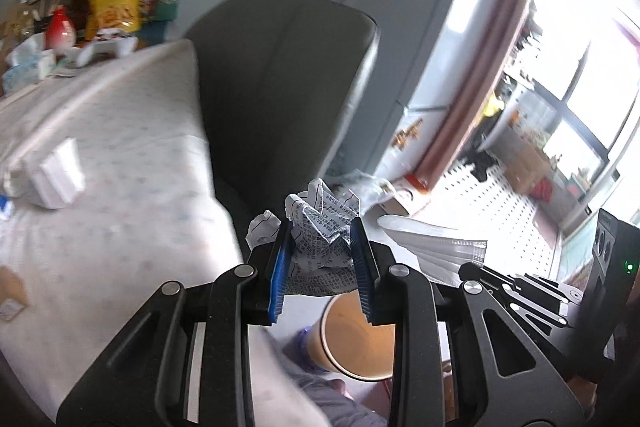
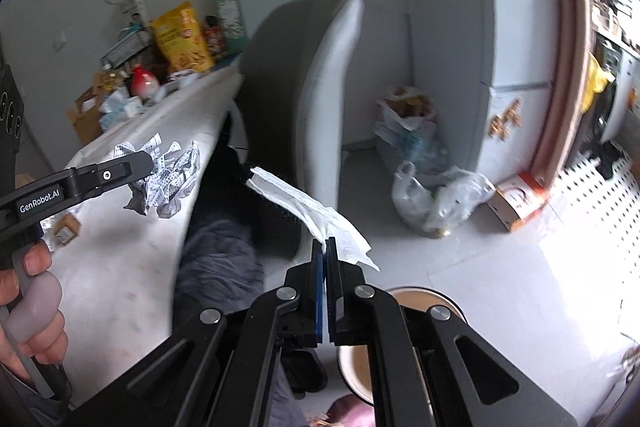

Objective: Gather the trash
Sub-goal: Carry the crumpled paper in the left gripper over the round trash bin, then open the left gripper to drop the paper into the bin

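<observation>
Both hands loaded with trash
left gripper [image 1: 322, 247] jaws clamped on a crumpled printed paper [image 1: 320, 227], right gripper [image 2: 325, 251] jaws pinched together on a flat white wrapper [image 2: 316, 211], both above the brown bin [image 1: 356, 339]

1. A lived-in home here, no doubt: a fridge [image 1: 436, 27] dotted with magnets stands by the wall.
2. The cloth-covered bench [image 2: 132, 227] carries snack bags [image 2: 182, 37], a tissue pack and bottles (proper household clutter).
3. A padded grey chair [image 2: 316, 87] sits at the bench.
4. Full plastic bags [image 2: 436, 195] slump on the floor beside a doorway.
</observation>
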Available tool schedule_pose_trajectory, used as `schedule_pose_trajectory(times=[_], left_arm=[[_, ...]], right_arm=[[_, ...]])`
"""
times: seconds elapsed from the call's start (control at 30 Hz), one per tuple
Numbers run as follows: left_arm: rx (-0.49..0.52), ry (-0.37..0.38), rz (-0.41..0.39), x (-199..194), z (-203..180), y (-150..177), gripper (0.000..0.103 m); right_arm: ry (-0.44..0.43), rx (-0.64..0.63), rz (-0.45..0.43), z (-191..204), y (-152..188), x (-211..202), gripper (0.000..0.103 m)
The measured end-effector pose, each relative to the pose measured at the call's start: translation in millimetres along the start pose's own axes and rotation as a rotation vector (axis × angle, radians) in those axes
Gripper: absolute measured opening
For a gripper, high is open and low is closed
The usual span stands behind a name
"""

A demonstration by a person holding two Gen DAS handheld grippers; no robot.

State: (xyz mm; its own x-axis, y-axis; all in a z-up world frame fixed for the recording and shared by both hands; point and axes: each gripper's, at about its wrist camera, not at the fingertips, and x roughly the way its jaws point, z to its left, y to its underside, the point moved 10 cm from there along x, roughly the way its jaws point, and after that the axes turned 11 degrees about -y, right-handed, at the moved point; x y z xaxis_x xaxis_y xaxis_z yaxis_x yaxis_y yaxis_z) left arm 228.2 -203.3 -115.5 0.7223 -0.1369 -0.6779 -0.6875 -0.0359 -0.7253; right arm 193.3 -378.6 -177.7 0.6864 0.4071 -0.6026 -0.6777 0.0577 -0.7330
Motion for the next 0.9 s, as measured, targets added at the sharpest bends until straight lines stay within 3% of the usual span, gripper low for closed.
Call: schedule_pose_trajectory(times=[0.2,0.5,0.53,0.57,0.6,0.63,0.9], left_arm=[[0.062,0.02,0.06,28.5,-37.6,12.7,0.029],[0.097,0.008,0.123,59.4,-52.5,26.4,0.029],[0.1,0.01,0.129,61.7,-55.8,28.1,0.029],[0.102,0.012,0.133,62.8,-59.2,29.1,0.029],[0.105,0.014,0.137,64.1,-61.3,29.9,0.029],[0.109,0.017,0.139,65.1,-63.9,30.7,0.029],[0.142,0.058,0.159,66.3,-89.2,35.9,0.029]], right_arm=[[0.045,0.063,0.034,-43.8,24.4,9.3,0.003],[0.065,0.179,0.13,-90.0,67.0,37.6,0.007],[0.068,0.182,0.132,-92.2,68.8,36.9,0.014],[0.073,0.186,0.129,-93.6,69.3,35.0,0.04],[0.079,0.193,0.122,-96.7,69.0,32.6,0.055],[0.08,0.204,0.103,-99.2,67.5,28.4,0.062],[0.147,0.229,0.04,-128.4,53.0,-8.8,0.058]])
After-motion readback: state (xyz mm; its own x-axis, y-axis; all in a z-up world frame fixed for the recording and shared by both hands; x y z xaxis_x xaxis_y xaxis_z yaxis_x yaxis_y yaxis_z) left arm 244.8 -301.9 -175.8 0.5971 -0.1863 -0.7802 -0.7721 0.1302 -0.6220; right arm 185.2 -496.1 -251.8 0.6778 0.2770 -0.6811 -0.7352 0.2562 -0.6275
